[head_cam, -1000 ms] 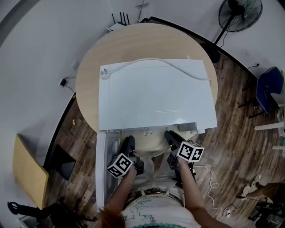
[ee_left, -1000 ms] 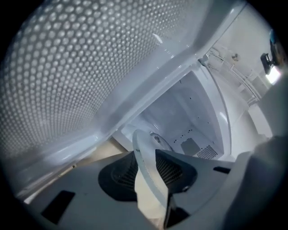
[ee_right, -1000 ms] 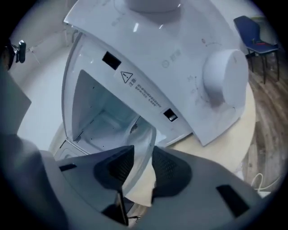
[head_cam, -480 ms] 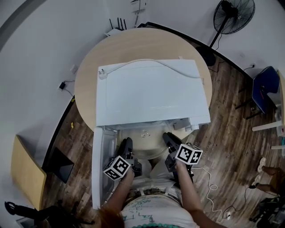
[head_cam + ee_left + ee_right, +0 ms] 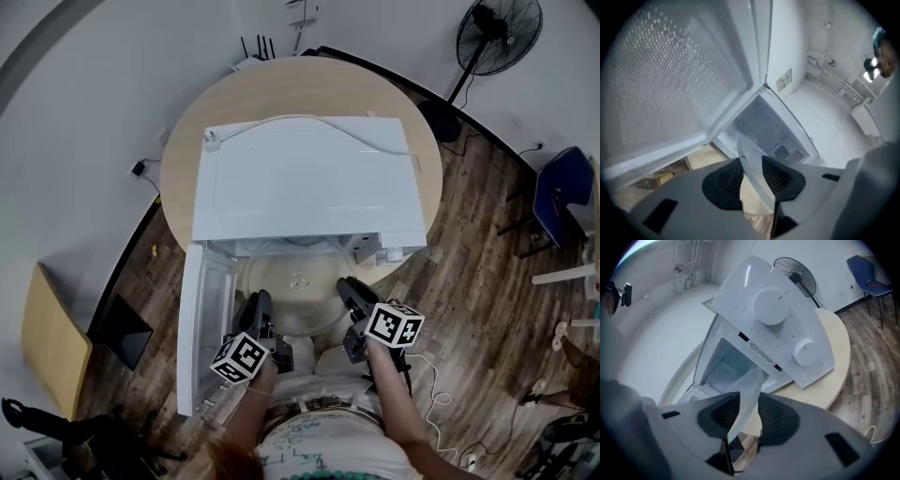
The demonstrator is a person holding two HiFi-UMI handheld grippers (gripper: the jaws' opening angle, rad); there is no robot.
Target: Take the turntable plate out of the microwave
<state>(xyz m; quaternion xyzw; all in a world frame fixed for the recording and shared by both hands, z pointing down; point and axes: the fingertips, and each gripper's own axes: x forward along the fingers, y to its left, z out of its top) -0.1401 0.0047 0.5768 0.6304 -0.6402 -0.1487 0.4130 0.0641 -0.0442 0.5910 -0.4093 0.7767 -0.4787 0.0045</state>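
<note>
We hold the turntable plate (image 5: 298, 300) by both rims — the left gripper (image 5: 260, 309) has its jaws clamped on the left edge, the right gripper (image 5: 349, 292) on the right edge. The plate spans left to right just near of the microwave (image 5: 300, 178) mouth, with the open door (image 5: 206, 319) close at left — the clear path runs toward us.

Head view looks steeply down; gripper views closely face the microwave (image 5: 305, 178).

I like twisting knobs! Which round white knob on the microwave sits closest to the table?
The smaller-looking round white knob, low on the panel of the white microwave, by the round wooden table; the bigger-looking knob sits above it.
</note>
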